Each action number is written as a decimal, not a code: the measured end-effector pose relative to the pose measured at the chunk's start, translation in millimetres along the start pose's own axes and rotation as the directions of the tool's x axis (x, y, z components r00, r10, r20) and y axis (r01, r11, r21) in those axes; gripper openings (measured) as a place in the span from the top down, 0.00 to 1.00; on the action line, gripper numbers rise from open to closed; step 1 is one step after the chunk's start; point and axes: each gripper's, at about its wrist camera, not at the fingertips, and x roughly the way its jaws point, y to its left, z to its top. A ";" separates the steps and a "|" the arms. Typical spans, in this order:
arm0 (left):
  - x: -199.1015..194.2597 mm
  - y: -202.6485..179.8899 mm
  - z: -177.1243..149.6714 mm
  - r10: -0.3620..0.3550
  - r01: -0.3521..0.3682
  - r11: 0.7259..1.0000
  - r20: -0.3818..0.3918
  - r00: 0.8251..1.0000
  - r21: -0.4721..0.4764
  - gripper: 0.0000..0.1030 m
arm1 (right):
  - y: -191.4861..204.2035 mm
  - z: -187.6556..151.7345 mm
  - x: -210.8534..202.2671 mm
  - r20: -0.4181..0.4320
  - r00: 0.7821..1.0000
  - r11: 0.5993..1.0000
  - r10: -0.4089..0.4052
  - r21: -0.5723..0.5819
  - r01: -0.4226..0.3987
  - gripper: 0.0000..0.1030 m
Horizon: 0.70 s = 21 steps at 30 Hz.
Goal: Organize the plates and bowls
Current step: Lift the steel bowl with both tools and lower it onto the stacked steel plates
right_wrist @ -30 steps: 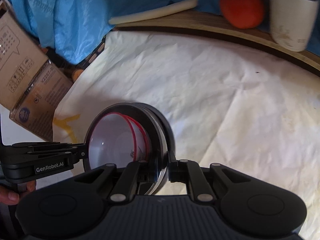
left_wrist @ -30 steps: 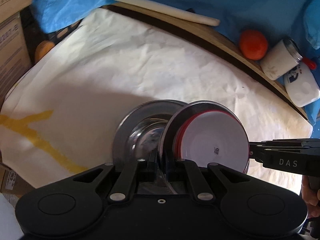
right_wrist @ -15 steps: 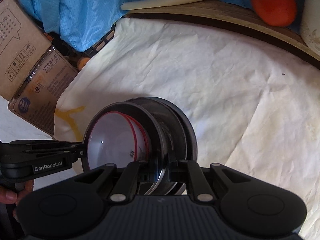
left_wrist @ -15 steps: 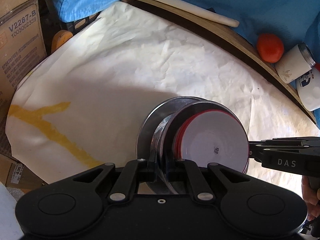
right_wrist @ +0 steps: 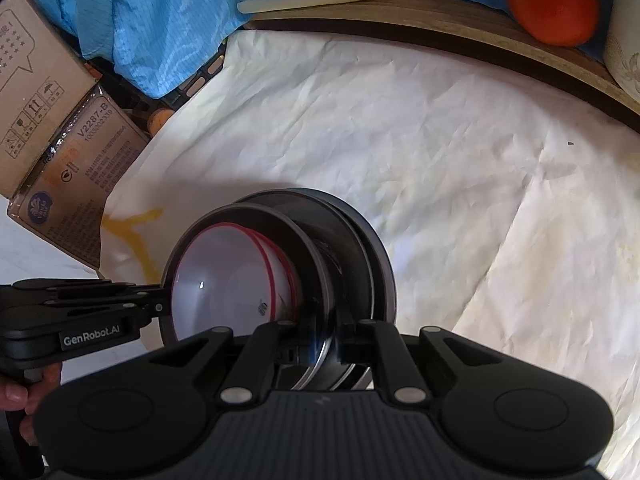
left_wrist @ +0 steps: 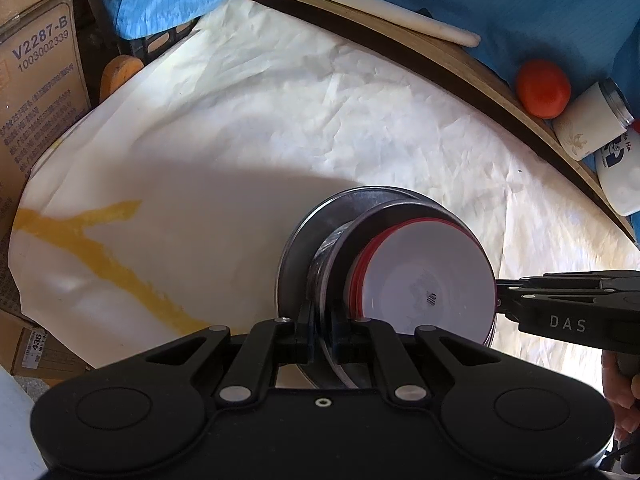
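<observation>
A steel bowl with white red-rimmed bowls nested inside is tilted above a steel plate that lies on white paper. My left gripper is shut on the steel bowl's near rim. My right gripper pinches the opposite rim from the right. In the right wrist view, the right gripper is shut on the steel bowl, the left gripper grips its left rim, and the white bowls face the camera with the plate behind. Whether bowl touches plate I cannot tell.
Crumpled white paper with a yellow streak covers the wooden table. Along the far edge are a red-orange fruit, a white jar, a white bottle and a cream stick. Cardboard boxes stand left.
The held bowl stack has shifted left over the steel plate, which showed mostly to its left before and now sits largely behind it. Both grippers kept their grip.
</observation>
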 end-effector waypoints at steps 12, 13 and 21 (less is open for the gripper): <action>2.1 -1.6 0.7 0.004 -0.004 1.000 -0.010 1.000 0.007 0.94 | 1.0 -0.4 1.2 0.000 1.000 1.000 -0.007 0.005 0.007 0.90; 2.5 -1.2 0.8 0.003 -0.003 1.000 -0.012 1.000 0.006 0.94 | 0.9 -0.3 1.4 0.000 1.000 1.000 -0.007 0.006 0.007 0.91; 5.4 -0.3 2.8 0.003 -0.003 1.000 -0.020 1.000 0.004 0.93 | -0.3 0.9 3.8 -0.004 1.000 1.000 -0.008 0.006 0.008 0.90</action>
